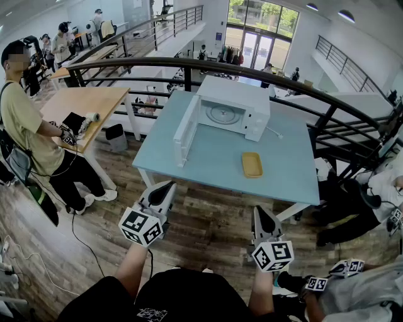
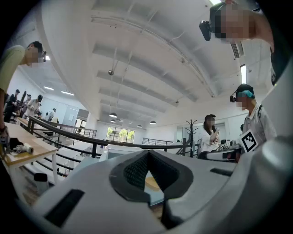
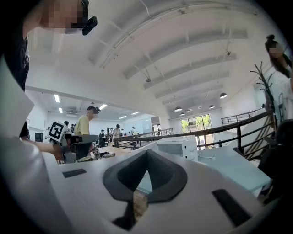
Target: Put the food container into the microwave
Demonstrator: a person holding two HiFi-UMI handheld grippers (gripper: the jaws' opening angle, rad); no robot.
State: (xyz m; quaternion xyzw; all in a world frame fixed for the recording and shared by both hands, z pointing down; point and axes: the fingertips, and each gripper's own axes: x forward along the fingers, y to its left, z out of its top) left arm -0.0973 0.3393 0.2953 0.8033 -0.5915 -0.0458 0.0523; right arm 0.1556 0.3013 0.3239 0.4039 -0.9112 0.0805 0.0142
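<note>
Lying flat on the blue table (image 1: pixel 208 160), the yellow food container (image 1: pixel 252 164) sits before the microwave (image 1: pixel 234 95), whose door (image 1: pixel 186 132) stands open, apparently ready for loading. The left gripper (image 1: pixel 167 187) and right gripper (image 1: pixel 259 212) hang short of the table with jaws closed on nothing, so the reach seems not yet begun.

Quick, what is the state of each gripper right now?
Left gripper: closed, holding nothing.
Right gripper: closed, holding nothing.

Daylight floods in through the tall windows (image 1: pixel 261 19), with ceiling lamps (image 3: pixel 223 95) adding to it, so everything is bright and shadows are faint. The white microwave (image 1: pixel 234 94) looks slightly washed out. Edges bow heavily; both gripper views have black corners and blurry near jaws.
</note>
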